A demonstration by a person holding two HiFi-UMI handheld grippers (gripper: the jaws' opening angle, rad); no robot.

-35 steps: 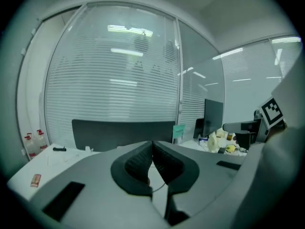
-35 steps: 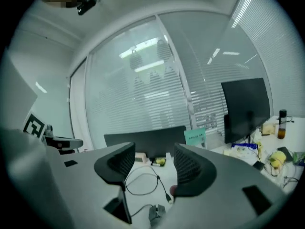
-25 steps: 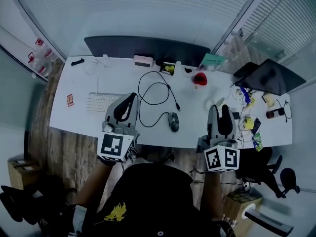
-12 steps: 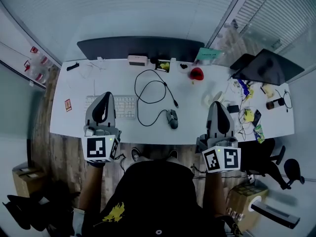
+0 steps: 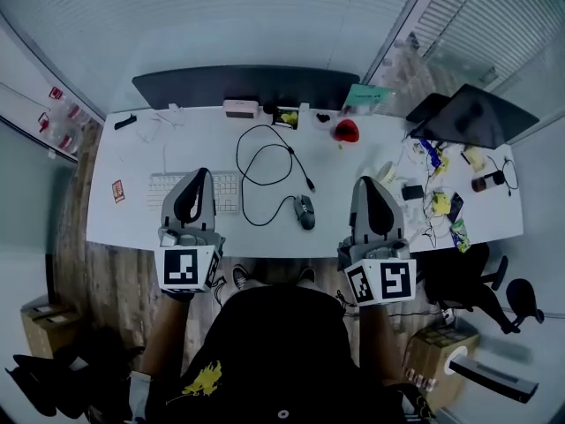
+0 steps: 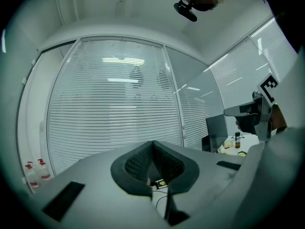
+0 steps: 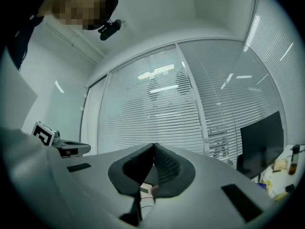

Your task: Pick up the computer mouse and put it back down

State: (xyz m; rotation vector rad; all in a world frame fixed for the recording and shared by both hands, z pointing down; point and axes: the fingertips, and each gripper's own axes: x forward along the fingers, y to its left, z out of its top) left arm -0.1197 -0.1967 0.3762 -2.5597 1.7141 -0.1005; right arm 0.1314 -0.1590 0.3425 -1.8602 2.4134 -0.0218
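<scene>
The dark computer mouse lies on the white desk near its front edge, its black cable looping away toward the back. My left gripper hovers over the keyboard, well left of the mouse, jaws shut and empty. My right gripper hangs to the right of the mouse, apart from it, also shut with nothing held. In the left gripper view the dark pads meet at the tip; in the right gripper view the pads meet likewise, both pointing level at the window blinds.
A dark monitor stands along the back edge. A red object and a pink box sit near it. Clutter and a laptop fill the right end. An office chair stands at the right.
My left gripper has moved left, from beside the cable to over the keyboard. The right gripper has drifted slightly left, nearer the mouse. The mouse has stayed put.
</scene>
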